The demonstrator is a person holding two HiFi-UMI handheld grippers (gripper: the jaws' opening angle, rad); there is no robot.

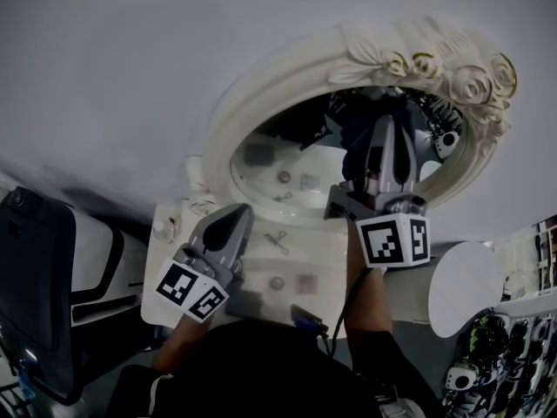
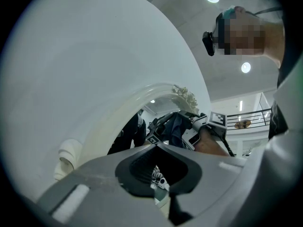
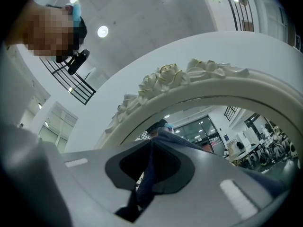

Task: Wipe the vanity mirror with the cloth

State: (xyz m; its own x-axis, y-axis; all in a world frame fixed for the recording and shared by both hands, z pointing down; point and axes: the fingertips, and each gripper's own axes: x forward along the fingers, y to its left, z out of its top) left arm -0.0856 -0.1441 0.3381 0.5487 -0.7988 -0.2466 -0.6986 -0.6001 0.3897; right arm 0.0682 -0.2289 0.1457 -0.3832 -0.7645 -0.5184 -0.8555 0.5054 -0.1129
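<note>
The oval vanity mirror [image 1: 296,159] stands against a pale wall with its long axis running from lower left to upper right in the head view. The coming stroke turns on that line. The right gripper [image 1: 384,127] is up at the right-hand part of the glass, so most of the pane lies down and to the left of its jaws. A wipe along the oval's length would, I judge, cover more than one across it. Those jaws are clamped on the cloth [image 1: 355,151], a dark blue, soft, limp fabric. In the right gripper view it runs as a gathered fold between the dark ribbed pads and drapes over the front. It appears to lie against the glass, though I cannot be sure of contact. The left gripper [image 1: 237,216] is the farther one, low by the frame's bottom-left curve and over the white desk [image 1: 329,252]. Its jaws are closed tip to tip with nothing between them (only background shows through the gap behind the tips). The frame [image 1: 261,85] is cream, glossy and smoothly moulded, with a raised cluster of carved roses [image 1: 470,81] at the upper right. Those petals would likely snag a cloth, whereas the glass is flat, hard and slick.
</note>
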